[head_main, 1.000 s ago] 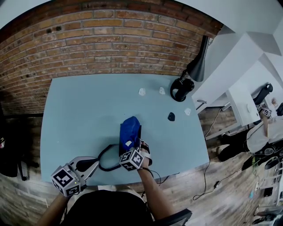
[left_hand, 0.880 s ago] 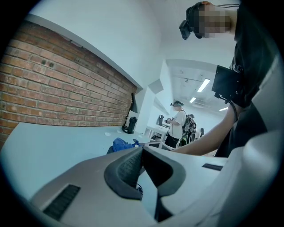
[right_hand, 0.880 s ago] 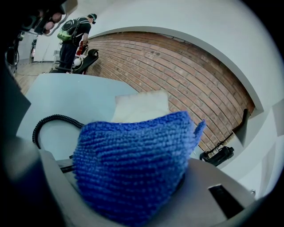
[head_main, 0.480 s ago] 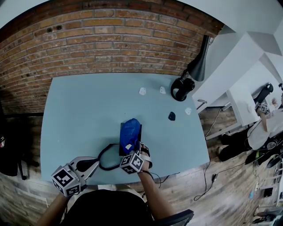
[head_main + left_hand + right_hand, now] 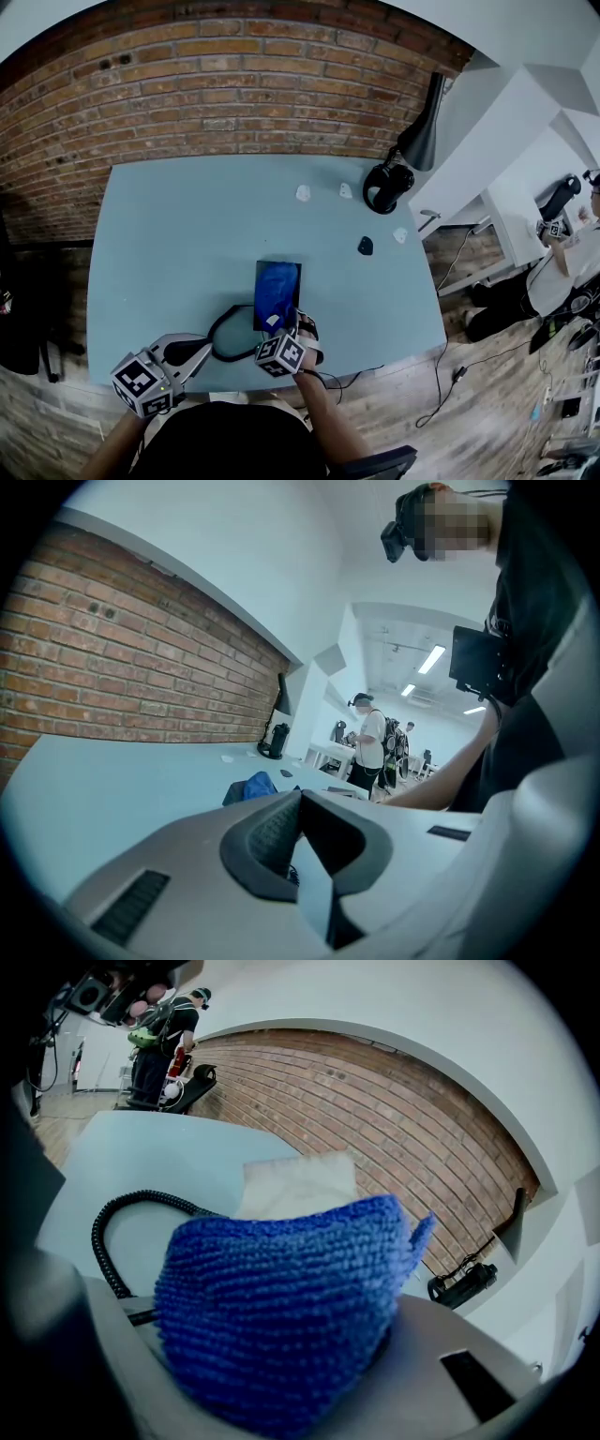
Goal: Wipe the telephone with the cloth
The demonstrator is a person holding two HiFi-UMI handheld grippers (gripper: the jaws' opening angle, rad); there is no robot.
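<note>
Near the middle of the desk's [image 5: 150, 244] near edge: the telephone [image 5: 297, 270], black and lying flat, with the blue cloth [image 5: 277, 292] spread over most of its top, only a thin dark rim showing at its far and right sides.

At the cloth's near end, over the desk's near edge: the right gripper [image 5: 284, 325], clamped on the cloth. Seen along its own jaws, a thick fold of blue knit [image 5: 281, 1316] filling the space between them, and a white tag [image 5: 298, 1185] standing just behind the fold.

Left of the telephone along the same near edge, apart from it: the left gripper [image 5: 192, 352], jaws pressed together [image 5: 298, 803] with nothing between them.

Between the two grippers, a black coiled cord [image 5: 223, 336] looping out from the telephone's left side and curving back toward the near edge.

Toward the far right corner, a black lamp [image 5: 386, 187] standing on the desk, with two small white scraps [image 5: 302, 194] to its left.

Nearer the right edge, a small dark object [image 5: 365, 247], too small to name, possibly a cap.

Beyond the far edge, a brick wall [image 5: 234, 84].

Past the right edge, in the room behind, a person [image 5: 373, 747] standing.
</note>
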